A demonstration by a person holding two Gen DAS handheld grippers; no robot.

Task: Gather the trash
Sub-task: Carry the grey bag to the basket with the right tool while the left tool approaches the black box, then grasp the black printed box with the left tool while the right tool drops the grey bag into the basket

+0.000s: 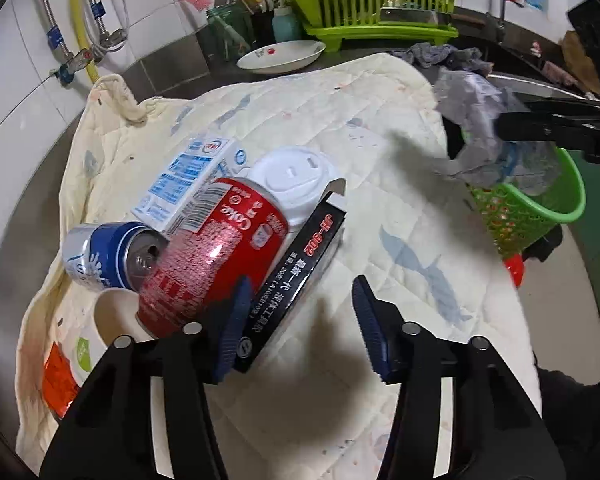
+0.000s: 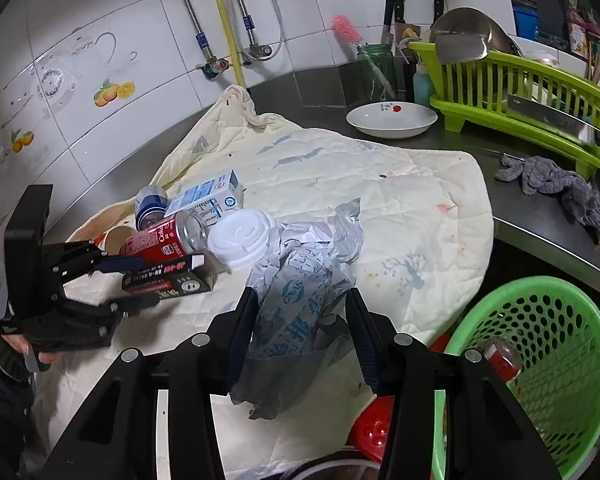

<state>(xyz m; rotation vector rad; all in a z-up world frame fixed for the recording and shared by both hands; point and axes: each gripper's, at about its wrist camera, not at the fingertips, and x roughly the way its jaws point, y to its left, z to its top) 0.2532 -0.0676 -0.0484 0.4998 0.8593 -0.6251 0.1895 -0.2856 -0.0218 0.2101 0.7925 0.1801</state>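
A pile of trash lies on a cream quilted cloth [image 1: 360, 152]: a red Coke can [image 1: 216, 252], a blue can [image 1: 108, 254], a milk carton [image 1: 184, 184], a white cup lid [image 1: 296, 176] and a black box [image 1: 296, 280]. My left gripper [image 1: 296, 316] is open, its left finger at the black box. My right gripper [image 2: 300, 336] is shut on a crumpled grey plastic bag [image 2: 300, 280], held beside the green basket [image 2: 540, 360]. The bag [image 1: 480, 136] also shows in the left wrist view, over the basket [image 1: 532, 208].
A white plate [image 2: 392, 120], a green dish rack [image 2: 512, 92] and a grey rag [image 2: 556, 184] sit on the dark counter behind. A paper cup [image 1: 116, 316] lies by the cans. A red can [image 2: 500, 356] lies inside the basket.
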